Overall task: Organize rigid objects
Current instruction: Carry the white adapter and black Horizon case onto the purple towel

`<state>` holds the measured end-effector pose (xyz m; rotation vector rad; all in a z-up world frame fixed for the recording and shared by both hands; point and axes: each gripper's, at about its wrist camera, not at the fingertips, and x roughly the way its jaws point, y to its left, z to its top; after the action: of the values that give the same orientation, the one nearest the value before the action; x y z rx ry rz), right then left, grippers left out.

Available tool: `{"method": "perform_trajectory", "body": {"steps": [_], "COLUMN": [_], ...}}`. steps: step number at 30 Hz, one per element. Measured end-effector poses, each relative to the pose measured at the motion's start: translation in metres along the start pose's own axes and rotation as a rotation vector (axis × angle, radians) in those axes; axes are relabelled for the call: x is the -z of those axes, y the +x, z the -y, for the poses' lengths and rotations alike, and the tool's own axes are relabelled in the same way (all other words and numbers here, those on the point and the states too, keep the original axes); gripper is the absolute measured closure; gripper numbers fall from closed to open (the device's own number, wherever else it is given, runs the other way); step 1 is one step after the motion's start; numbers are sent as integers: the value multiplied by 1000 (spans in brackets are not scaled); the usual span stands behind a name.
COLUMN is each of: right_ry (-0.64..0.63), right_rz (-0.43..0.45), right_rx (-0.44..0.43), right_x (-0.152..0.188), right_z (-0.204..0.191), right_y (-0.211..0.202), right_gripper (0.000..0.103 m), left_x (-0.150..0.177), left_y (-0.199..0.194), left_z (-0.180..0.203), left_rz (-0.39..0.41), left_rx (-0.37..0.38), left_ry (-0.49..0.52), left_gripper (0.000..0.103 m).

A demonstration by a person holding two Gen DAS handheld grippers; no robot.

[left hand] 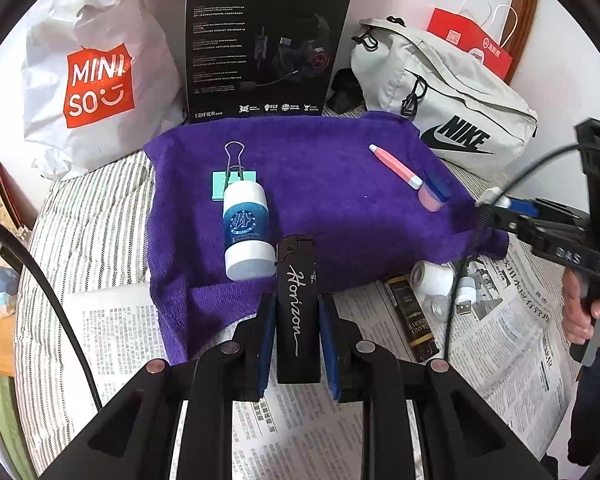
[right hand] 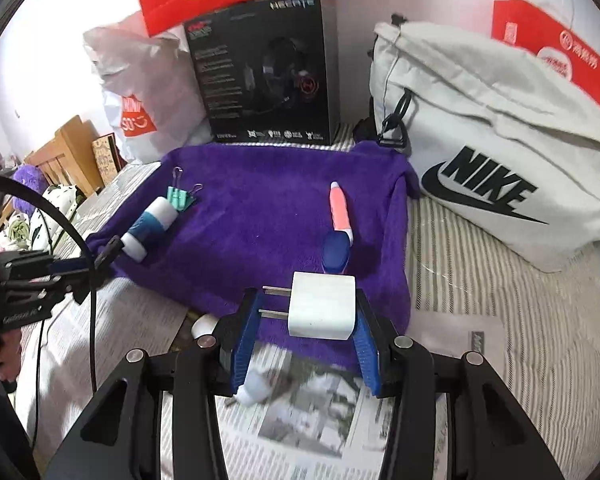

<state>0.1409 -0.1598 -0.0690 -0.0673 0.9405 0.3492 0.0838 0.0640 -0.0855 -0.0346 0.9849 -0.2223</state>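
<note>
My left gripper (left hand: 298, 312) is shut on a black lighter (left hand: 298, 304) marked "Horizon", held at the near edge of the purple towel (left hand: 320, 184). On the towel lie a blue-and-white bottle (left hand: 246, 232), a green binder clip (left hand: 232, 180), a pink pen (left hand: 394, 166) and a pink-and-blue eraser (left hand: 434, 196). My right gripper (right hand: 306, 316) is shut on a white plug adapter (right hand: 322, 312), its prongs pointing left, above the towel's (right hand: 260, 216) near edge. The bottle (right hand: 148, 228), clip (right hand: 180, 198), pen (right hand: 340, 210) and eraser (right hand: 336, 252) show there too.
A Miniso bag (left hand: 96, 80), a black headset box (left hand: 264, 44) and a Nike bag (left hand: 448, 88) stand behind the towel. On newspaper (left hand: 508, 320) at right lie a white roll (left hand: 434, 278), a dark box (left hand: 410, 316) and a USB plug (left hand: 464, 296).
</note>
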Motion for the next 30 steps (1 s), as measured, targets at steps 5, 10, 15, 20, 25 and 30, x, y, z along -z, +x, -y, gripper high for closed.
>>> {"method": "perform_trajectory", "body": {"steps": [5, 10, 15, 20, 25, 30], "right_ry": [40, 52, 40, 39, 41, 38], "right_rz": [-75, -105, -112, -125, -134, -142], "right_rx": [-22, -16, 4, 4, 0, 0], "right_x": [-7, -8, -7, -9, -9, -10], "right_z": [8, 10, 8, 9, 9, 9], "right_y": [25, 37, 41, 46, 51, 55], "right_gripper": [59, 59, 59, 59, 59, 59], "left_x": [0, -2, -8, -17, -23, -27], "left_y": [4, 9, 15, 17, 15, 19], "left_z": [-3, -7, -10, -12, -11, -10], "left_rz": [-3, -7, -13, -10, -8, -11], "left_rx": [14, 20, 26, 35, 39, 54], "left_ry": [-8, -18, -28, -25, -21, -27], "left_gripper": [82, 82, 82, 82, 82, 82]}}
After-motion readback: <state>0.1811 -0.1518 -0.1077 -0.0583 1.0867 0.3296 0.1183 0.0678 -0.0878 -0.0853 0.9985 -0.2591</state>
